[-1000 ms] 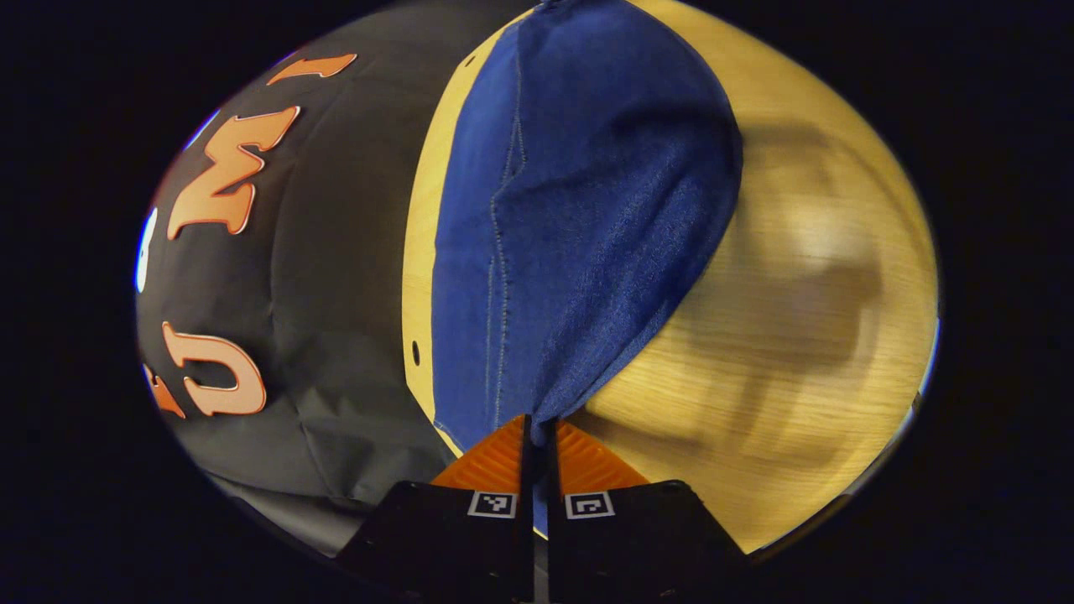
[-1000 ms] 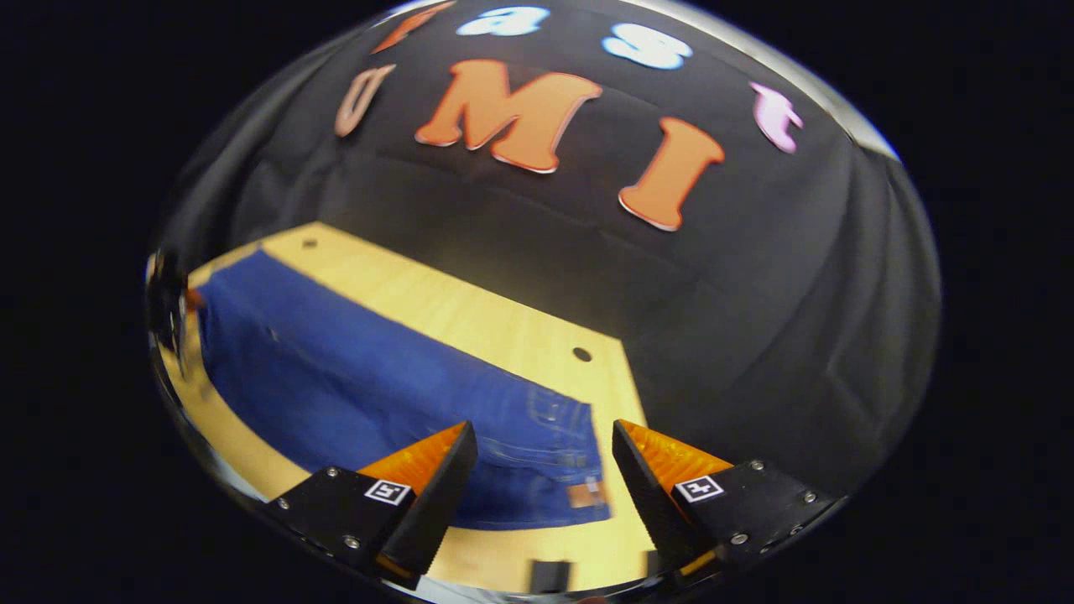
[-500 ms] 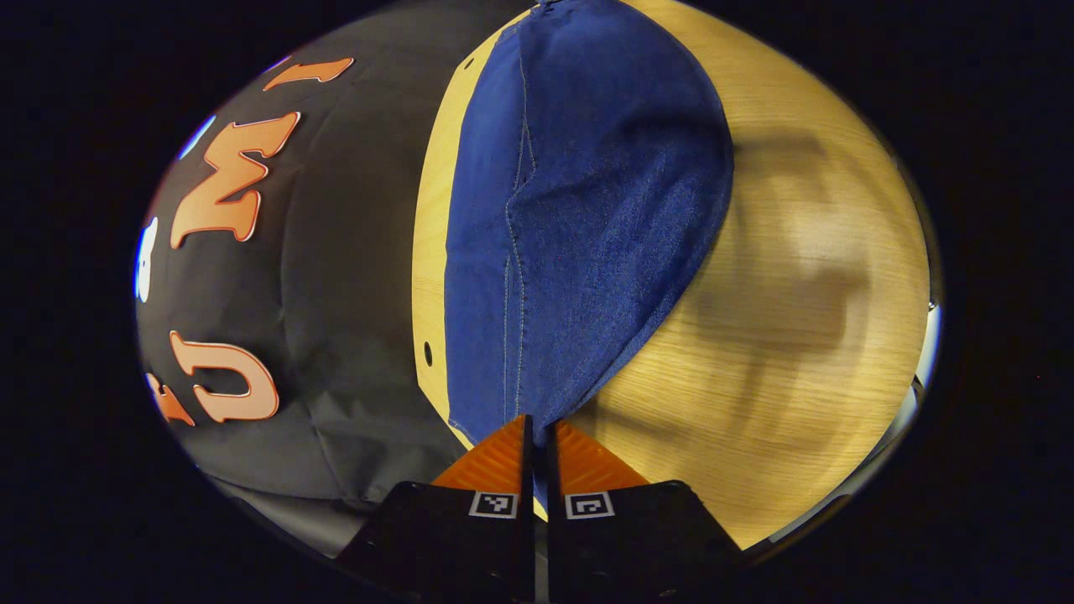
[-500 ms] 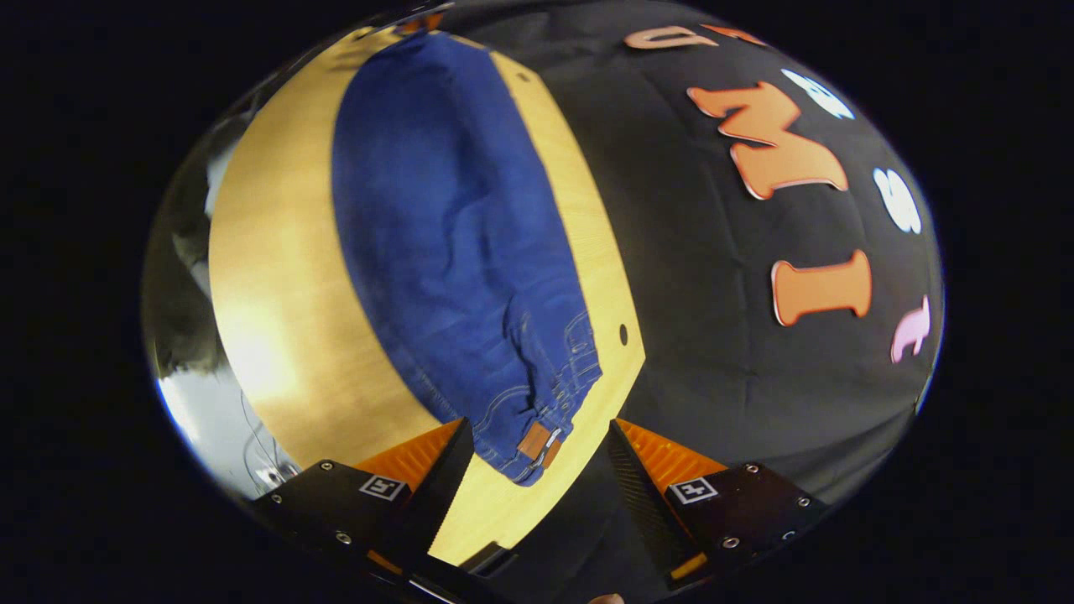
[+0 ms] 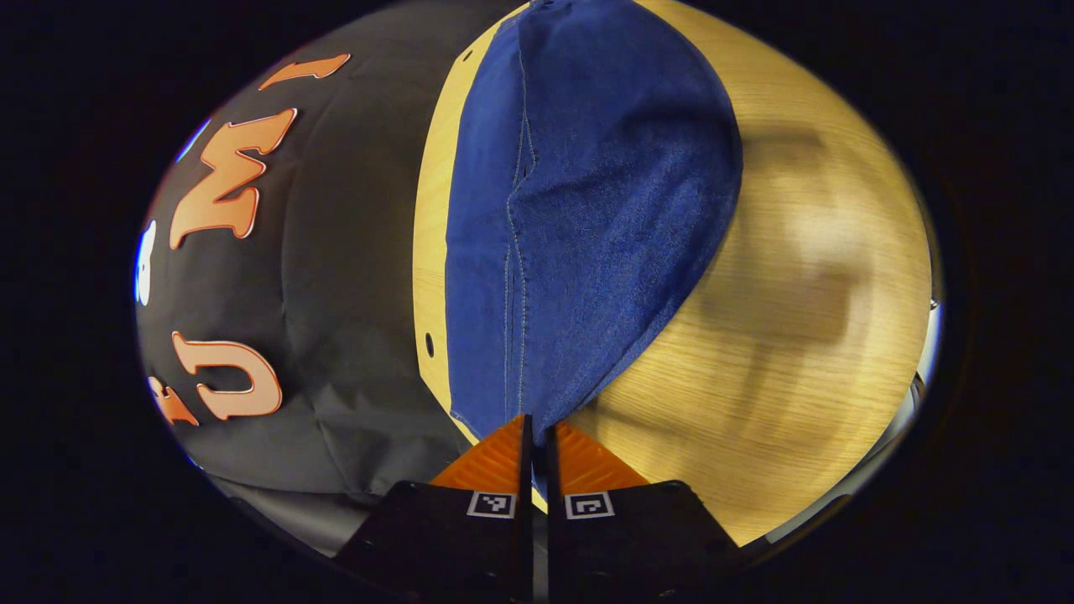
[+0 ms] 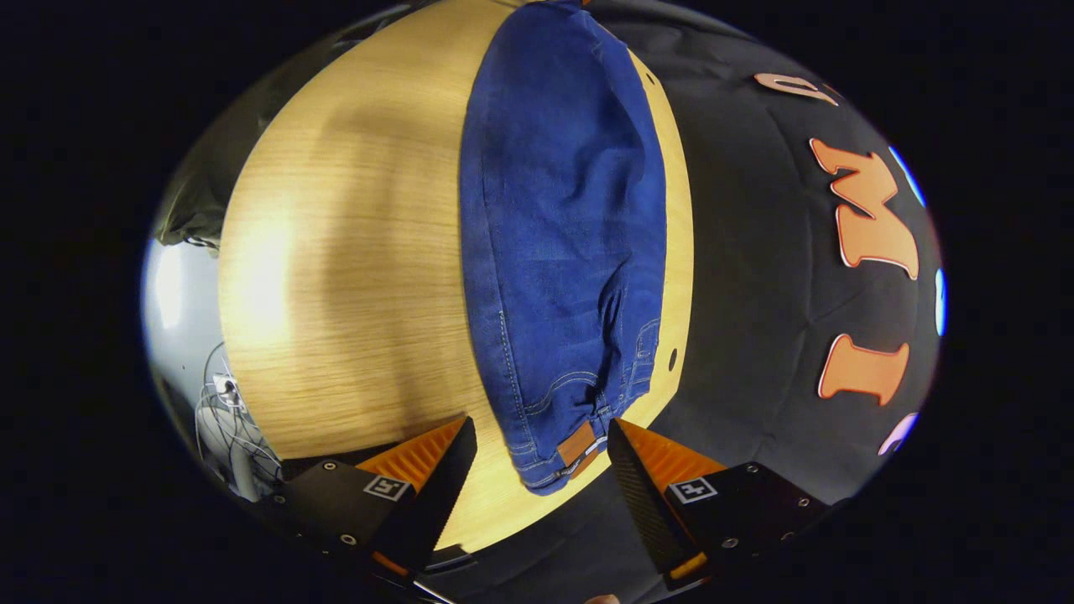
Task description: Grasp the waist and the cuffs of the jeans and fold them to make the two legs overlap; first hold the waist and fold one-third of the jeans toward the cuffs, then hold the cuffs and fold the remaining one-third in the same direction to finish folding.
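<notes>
Jeans (image 6: 558, 252): lying lengthwise on the wooden table (image 6: 336, 277), legs stacked one over the other, along the table edge that is running beside the black cloth wall (image 6: 755, 277). In the left gripper view the same jeans (image 5: 587, 210) are stretching away from the fingers toward the far end of the table (image 5: 797, 335).

Waist (image 6: 562, 436): sitting at the table's near end in the right gripper view, with a small brown patch on the band; the band is lying flat on the wood.

Cuffs (image 5: 537, 415): the denim is narrowing down to the left gripper's fingertips, where the cuff end is being pinched.

Left gripper (image 5: 535, 432): its two fingers are pressing together with only a thin strip of denim between them, so the jaws are clamped on the cuffs of the jeans.

Right gripper (image 6: 541, 440): jaws are standing wide apart, one finger on each side of the waist, with wood showing between the left finger and the cloth; whether the other finger is touching the waistband I cannot tell.

Table holes (image 6: 672, 361): small dark holes are showing in the wood near the wall-side edge, just beside the jeans.
</notes>
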`<act>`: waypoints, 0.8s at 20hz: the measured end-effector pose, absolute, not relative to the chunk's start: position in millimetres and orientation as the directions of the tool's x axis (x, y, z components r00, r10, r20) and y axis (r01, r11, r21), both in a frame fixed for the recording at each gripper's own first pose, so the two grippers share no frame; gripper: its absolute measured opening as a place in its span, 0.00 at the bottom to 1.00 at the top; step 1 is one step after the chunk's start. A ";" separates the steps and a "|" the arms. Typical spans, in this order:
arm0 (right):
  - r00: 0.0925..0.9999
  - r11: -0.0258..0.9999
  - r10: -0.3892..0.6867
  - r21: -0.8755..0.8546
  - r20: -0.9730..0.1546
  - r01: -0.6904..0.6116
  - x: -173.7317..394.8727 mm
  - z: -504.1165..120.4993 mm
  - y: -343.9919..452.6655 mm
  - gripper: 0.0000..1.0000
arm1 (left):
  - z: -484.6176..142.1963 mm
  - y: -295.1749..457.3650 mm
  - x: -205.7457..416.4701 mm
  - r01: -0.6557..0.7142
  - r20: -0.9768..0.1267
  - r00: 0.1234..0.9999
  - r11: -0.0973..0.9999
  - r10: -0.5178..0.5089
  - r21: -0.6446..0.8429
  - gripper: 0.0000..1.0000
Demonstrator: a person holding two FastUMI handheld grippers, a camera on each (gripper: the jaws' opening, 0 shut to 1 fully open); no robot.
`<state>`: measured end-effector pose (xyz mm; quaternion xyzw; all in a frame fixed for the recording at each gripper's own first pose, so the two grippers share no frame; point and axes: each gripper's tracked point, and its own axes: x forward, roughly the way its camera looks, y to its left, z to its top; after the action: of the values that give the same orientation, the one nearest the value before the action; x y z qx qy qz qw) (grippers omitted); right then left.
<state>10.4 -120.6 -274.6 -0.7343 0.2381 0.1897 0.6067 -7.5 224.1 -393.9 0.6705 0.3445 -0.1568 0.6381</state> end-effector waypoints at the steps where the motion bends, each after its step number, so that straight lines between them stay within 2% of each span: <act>1: 0.812 -0.151 -0.112 -0.798 -0.572 -0.583 14.0 -276.9 -119.8 0.95 | -392.8 223.7 -7.7 0.660 -0.647 0.715 0.048 0.265 0.749 0.07; 4: 0.811 -0.182 -0.085 -0.791 -0.579 -0.584 27.5 -282.3 -112.6 0.95 | -391.3 221.3 -7.4 0.653 -0.640 0.718 0.052 0.274 0.756 0.07; 8: 0.804 -0.173 -0.078 -0.786 -0.589 -0.593 33.1 -285.1 -112.1 0.94 | -391.9 220.0 -4.3 0.652 -0.639 0.718 0.052 0.275 0.756 0.07; 10: 0.783 -0.180 -0.086 -0.763 -0.616 -0.620 33.6 -294.0 -113.6 0.86 | -391.8 220.5 -1.6 0.649 -0.634 0.722 0.047 0.276 0.759 0.07; 14: 0.763 -0.195 -0.096 -0.740 -0.639 -0.644 29.6 -307.0 -115.3 0.07 | -391.4 221.6 -6.5 0.651 -0.642 0.709 0.078 0.293 0.755 0.07; 15: 0.755 -0.161 -0.097 -0.738 -0.649 -0.655 32.4 -309.8 -119.7 0.06 | -393.8 222.0 -4.8 0.658 -0.652 0.699 0.091 0.294 0.747 0.06; 16: 0.744 -0.124 -0.097 -0.733 -0.662 -0.669 30.6 -306.2 -118.9 0.01 | -394.3 222.1 -6.3 0.667 -0.662 0.683 0.105 0.309 0.738 0.05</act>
<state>30.6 -118.9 -306.2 -0.7114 0.2690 0.2364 0.6048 -6.3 222.1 -394.3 0.6544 0.3728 -0.1394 0.6429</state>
